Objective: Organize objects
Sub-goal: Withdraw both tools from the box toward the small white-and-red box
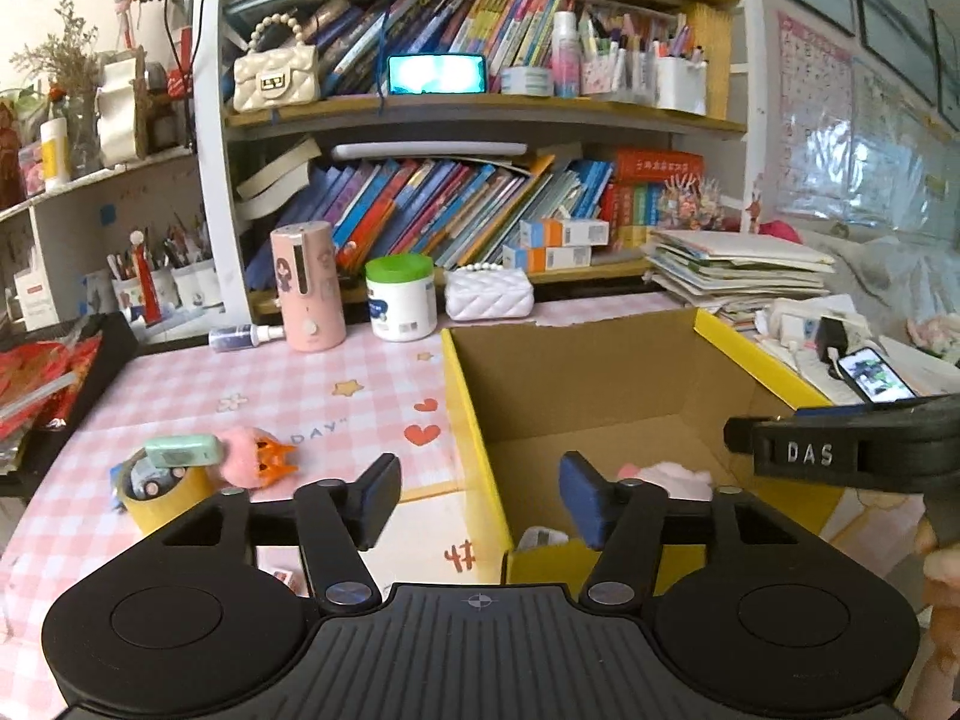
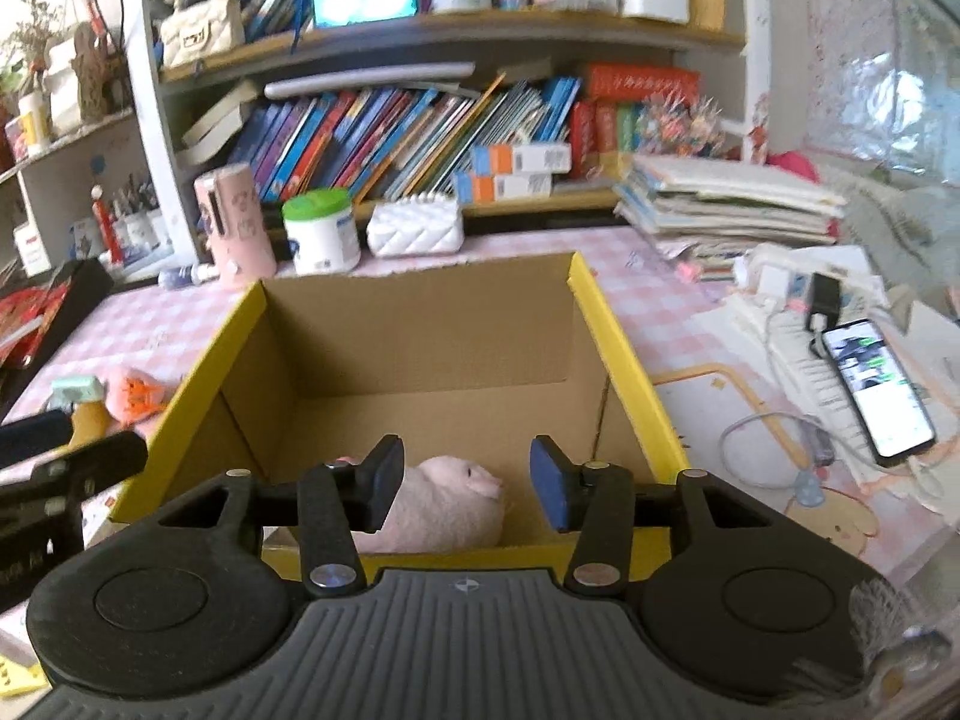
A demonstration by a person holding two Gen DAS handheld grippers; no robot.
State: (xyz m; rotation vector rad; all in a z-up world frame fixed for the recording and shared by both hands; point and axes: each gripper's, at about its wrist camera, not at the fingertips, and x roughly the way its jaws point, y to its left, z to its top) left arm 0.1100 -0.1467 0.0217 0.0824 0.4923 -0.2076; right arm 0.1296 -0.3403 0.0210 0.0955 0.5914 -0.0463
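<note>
1. The box (image 2: 624, 354) ahead of the right gripper (image 2: 468, 483) is matt brown corrugated cardboard with a smooth yellow outer skin.
2. The pink toy (image 2: 444, 510) below that gripper looks like soft, fuzzy plush.
3. Both grippers are matt black plastic; the left gripper (image 1: 480, 498) has bright metal pivot pins.
4. The tabletop (image 1: 288, 384) cover looks smooth, printed in pink check.

Crammed bookshelf (image 1: 456, 120) behind pink checked desk (image 1: 252, 384).

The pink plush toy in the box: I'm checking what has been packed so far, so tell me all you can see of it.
The pink plush toy looks soft and fuzzy, pale pink all over, with a small rounded nub sticking out to the right. It lies on the floor of the yellow-edged cardboard box, near the front wall. The right gripper hangs above it, jaws apart, not touching. Its lower part is hidden.
</note>
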